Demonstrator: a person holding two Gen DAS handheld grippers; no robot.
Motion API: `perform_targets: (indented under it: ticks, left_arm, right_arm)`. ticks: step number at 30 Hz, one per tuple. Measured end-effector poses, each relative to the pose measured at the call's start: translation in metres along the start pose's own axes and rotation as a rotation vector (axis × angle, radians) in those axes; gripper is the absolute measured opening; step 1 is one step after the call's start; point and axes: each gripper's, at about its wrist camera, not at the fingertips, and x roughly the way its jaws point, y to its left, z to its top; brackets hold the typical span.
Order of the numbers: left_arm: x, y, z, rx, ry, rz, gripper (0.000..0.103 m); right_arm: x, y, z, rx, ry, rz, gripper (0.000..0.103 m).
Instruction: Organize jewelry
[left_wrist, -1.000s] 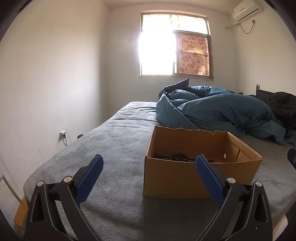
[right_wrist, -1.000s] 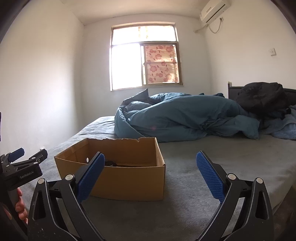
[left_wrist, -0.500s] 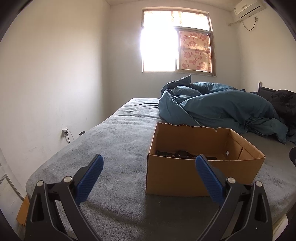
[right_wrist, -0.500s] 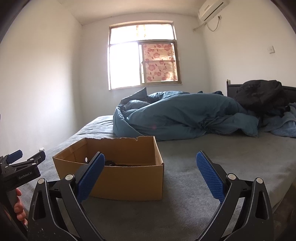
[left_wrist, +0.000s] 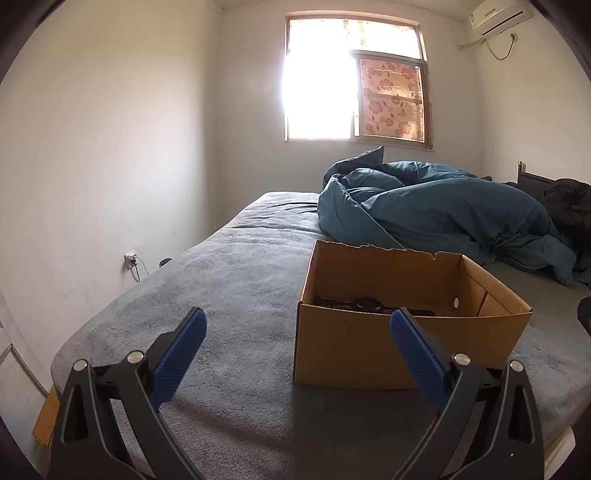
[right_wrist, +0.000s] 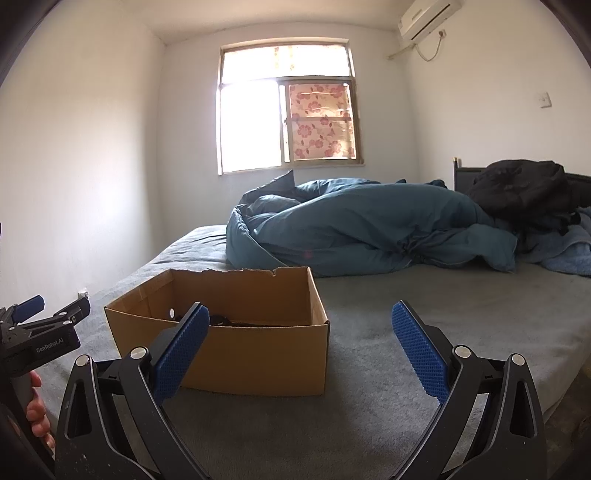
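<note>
Jewelry (left_wrist: 364, 303), seen only as a dark tangle too small to make out, lies on the floor of the open cardboard box (left_wrist: 369, 350), which sits on the grey bed (left_wrist: 229, 280). Compared with a second ago, the box sits lower and looks larger in the left wrist view, and the window (left_wrist: 354, 79) has dropped in frame. The left gripper (left_wrist: 295, 336) is released, empty, its blue pads spread wide, with the box's near left corner between them at 12 o'clock. The right gripper (right_wrist: 301, 332) is likewise released and empty, the box at its 11 o'clock. From there the left gripper (right_wrist: 44, 317) shows at 9 o'clock, just off the box's left end. Bare bed runs from the box's right wall toward 3 o'clock; the blue duvet (right_wrist: 362, 229) lies heaped behind the box's torn back edge.
</note>
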Motion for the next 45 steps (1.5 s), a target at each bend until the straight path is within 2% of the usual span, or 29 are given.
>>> perform_targets:
  ticks: [23, 34, 45]
  left_arm:
    - [0.001, -0.001, 0.002, 0.005, 0.018, 0.018, 0.098]
    - [0.004, 0.012, 0.004, -0.004, 0.021, 0.101, 0.098]
    - [0.012, 0.026, 0.003, -0.032, 0.061, 0.172, 0.098]
  right_arm:
    - [0.000, 0.002, -0.002, 0.001, 0.007, -0.010, 0.095]
    - [0.001, 0.003, -0.004, 0.004, 0.012, -0.019, 0.095]
    - [0.002, 0.006, -0.006, 0.011, 0.025, -0.037, 0.095]
